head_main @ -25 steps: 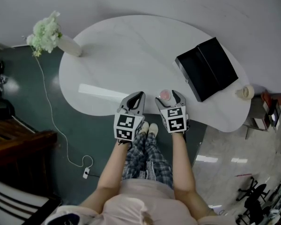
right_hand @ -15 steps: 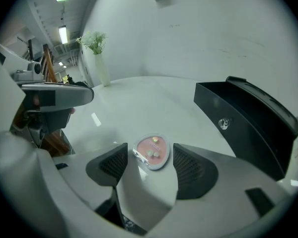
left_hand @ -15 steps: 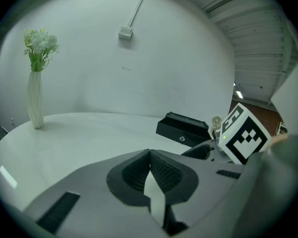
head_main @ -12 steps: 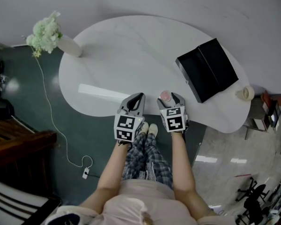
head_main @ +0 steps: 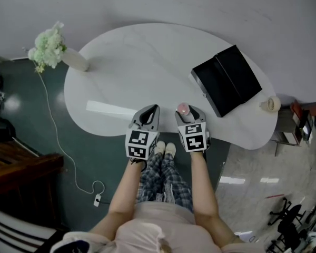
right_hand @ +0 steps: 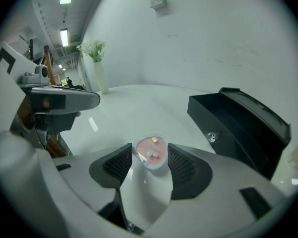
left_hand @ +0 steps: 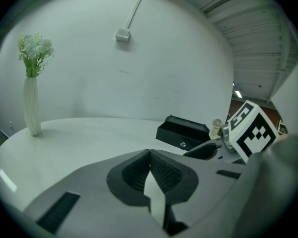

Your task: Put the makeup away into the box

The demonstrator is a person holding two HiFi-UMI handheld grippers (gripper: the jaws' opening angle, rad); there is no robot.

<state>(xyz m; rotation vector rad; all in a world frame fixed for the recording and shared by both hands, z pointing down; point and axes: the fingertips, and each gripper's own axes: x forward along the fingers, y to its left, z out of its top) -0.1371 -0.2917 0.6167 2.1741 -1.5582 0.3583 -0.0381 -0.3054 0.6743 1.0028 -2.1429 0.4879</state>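
A small round pink makeup compact [head_main: 183,108] [right_hand: 150,151] sits near the front edge of the white table [head_main: 137,67]. My right gripper [head_main: 185,110] [right_hand: 150,156] has the compact between its pads; its jaws are closing and both pads touch the compact's sides. The black box [head_main: 229,78] [right_hand: 238,123] [left_hand: 183,133] stands with its lid raised to the right of that gripper. My left gripper [head_main: 154,109] [left_hand: 149,153] hovers at the table's front edge, left of the right one, shut with nothing in it.
A white vase with pale flowers [head_main: 51,45] [left_hand: 32,103] stands at the table's far left. A small round object [head_main: 272,104] lies at the table's right end. A cable [head_main: 58,141] trails over the dark floor on the left.
The right gripper's jaws have drawn in around the pink compact. Both hands stay in place; the view shifted slightly.
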